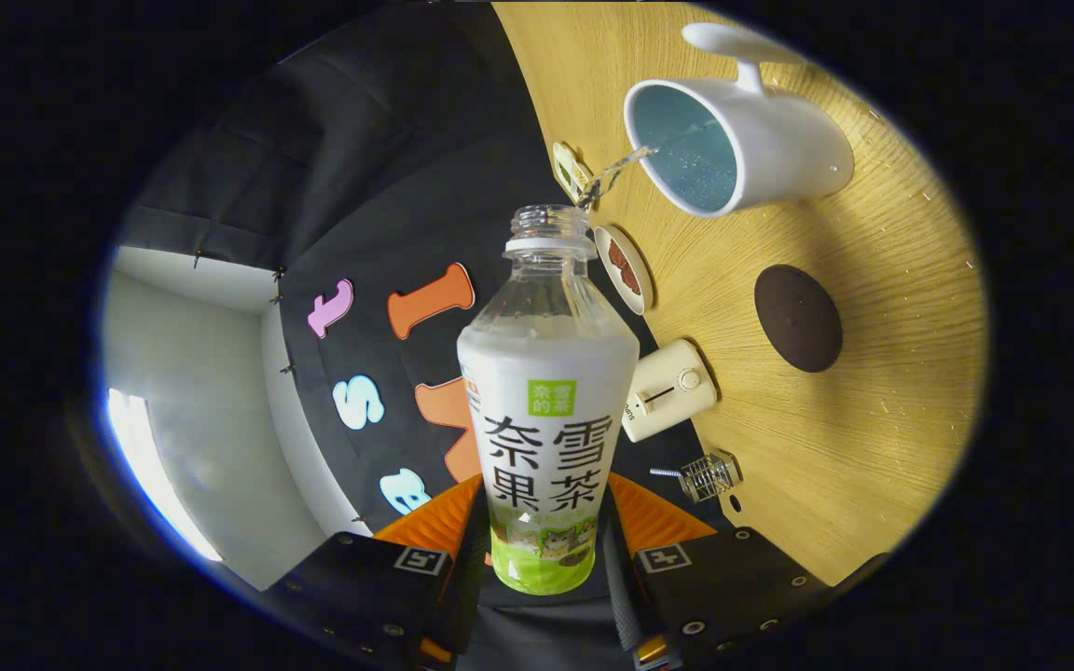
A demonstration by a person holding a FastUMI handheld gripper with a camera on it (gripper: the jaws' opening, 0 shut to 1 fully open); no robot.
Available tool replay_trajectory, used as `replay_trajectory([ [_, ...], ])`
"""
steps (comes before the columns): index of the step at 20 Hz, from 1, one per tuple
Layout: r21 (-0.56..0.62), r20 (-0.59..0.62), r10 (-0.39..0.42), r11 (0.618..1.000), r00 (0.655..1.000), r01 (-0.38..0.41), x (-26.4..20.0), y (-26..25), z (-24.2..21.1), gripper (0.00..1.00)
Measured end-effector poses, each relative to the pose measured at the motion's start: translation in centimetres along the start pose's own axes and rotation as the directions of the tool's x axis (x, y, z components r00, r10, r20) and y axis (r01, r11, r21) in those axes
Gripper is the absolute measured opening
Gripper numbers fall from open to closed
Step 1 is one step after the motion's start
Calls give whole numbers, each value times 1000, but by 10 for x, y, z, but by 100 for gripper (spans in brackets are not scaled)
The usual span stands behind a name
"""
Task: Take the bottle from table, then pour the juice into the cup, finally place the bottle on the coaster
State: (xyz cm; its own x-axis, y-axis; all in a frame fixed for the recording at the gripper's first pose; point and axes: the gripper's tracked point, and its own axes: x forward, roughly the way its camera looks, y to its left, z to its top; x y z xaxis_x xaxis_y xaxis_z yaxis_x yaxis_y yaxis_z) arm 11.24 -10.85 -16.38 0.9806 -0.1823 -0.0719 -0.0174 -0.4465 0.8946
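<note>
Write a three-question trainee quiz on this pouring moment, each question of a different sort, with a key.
1. True or false: the bottle is held between the gripper fingers with its cap off.
2. Multiple choice: where is the stream from the bottle's mouth going? A) onto the dark round coaster; B) into the white cup; C) onto the small white appliance.
3. Fill in: the coaster lies on the wooden table with ______ resting on it.

Key: 1 true; 2 B; 3 nothing.
</note>
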Motion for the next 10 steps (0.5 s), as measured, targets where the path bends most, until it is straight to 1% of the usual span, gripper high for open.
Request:
replay_trajectory([
  [4, 33, 11, -4, 999, 1000, 4, 0, 1, 1, 59],
  [10, 85, 25, 11, 996, 1000, -13, 2, 6, -1, 59],
])
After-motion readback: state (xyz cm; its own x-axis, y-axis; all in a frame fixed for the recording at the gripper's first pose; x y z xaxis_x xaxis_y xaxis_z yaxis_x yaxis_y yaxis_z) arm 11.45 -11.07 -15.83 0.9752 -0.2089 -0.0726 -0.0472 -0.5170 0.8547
